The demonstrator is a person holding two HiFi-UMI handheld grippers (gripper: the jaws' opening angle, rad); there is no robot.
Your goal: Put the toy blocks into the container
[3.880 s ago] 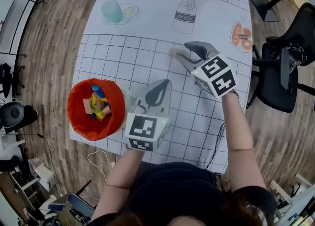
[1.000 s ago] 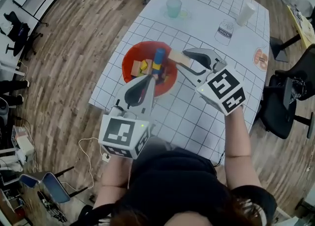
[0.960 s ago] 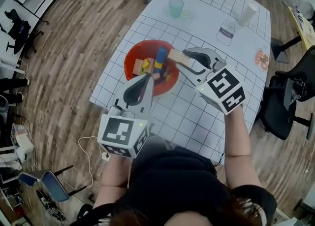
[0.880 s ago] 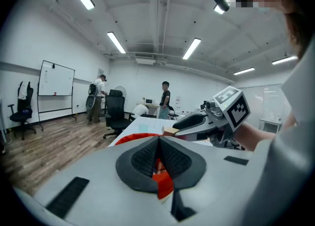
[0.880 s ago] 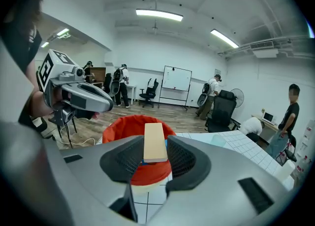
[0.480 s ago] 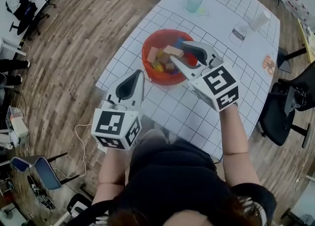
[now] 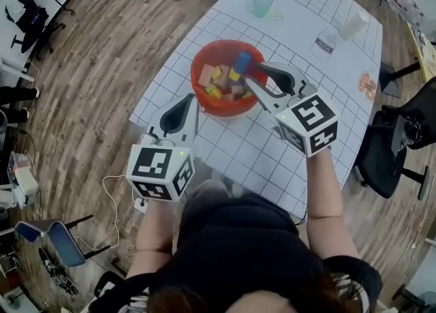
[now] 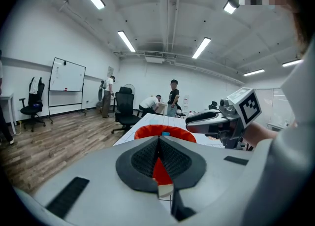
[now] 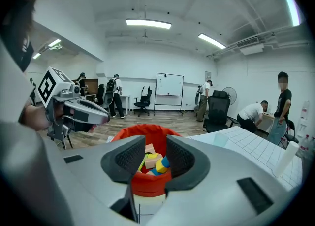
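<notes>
An orange container (image 7: 196, 73) stands on the white gridded table (image 7: 252, 148) and holds several coloured toy blocks (image 7: 221, 78). My right gripper (image 7: 252, 74) hovers at the container's right rim. It is open with nothing between its pads, and its jaws have just been closing a little. In the right gripper view the blocks (image 9: 150, 161) lie in the container (image 9: 147, 188) beyond the right gripper (image 9: 155, 144). My left gripper (image 7: 190, 100) sits just short of the container's near-left side, shut and empty. The left gripper (image 8: 158, 139) points at the container (image 8: 147, 132).
At the table's far end stand a green cup (image 7: 261, 3) and a white cup (image 7: 353, 25), near a printed milk bottle picture (image 7: 325, 42). A black office chair (image 7: 402, 134) is to the right. Several people and chairs stand in the room beyond.
The right gripper carried a wooden block over the container and let it go; its jaws are now empty. The left gripper drew back from the container's near rim.
</notes>
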